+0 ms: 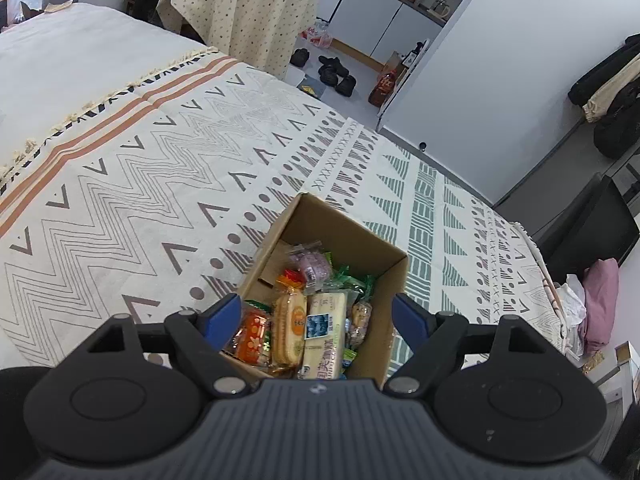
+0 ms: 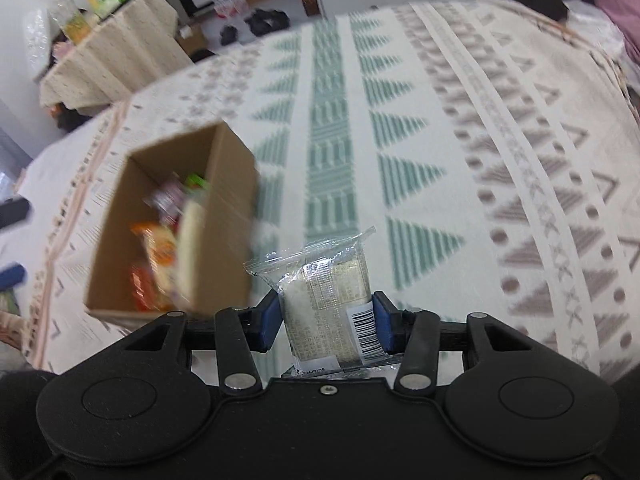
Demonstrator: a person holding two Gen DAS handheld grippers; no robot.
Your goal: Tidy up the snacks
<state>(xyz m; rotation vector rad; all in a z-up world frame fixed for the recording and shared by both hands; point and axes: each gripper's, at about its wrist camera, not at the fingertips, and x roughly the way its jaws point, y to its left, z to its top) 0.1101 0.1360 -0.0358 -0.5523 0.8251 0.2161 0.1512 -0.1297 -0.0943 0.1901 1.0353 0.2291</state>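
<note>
An open cardboard box (image 1: 384, 248) stands on the patterned bedspread (image 1: 140, 168) and holds several wrapped snacks, among them a round cracker pack (image 1: 289, 328) and a pale bar pack (image 1: 325, 332). My left gripper (image 1: 318, 320) is open and empty, hovering just above the box's near end. In the right wrist view the box (image 2: 228, 184) lies to the left, blurred. My right gripper (image 2: 326, 316) is shut on a clear-wrapped pale snack pack (image 2: 328, 288) with a barcode, held above the bedspread (image 2: 400, 120) to the right of the box.
A table with a dotted cloth (image 1: 240, 12) stands beyond the bed. Shoes (image 1: 334, 72) and a red bag lie on the floor. Dark clothes (image 1: 612, 92) hang at the right. A pink pillow (image 1: 600, 300) lies off the bed's right edge.
</note>
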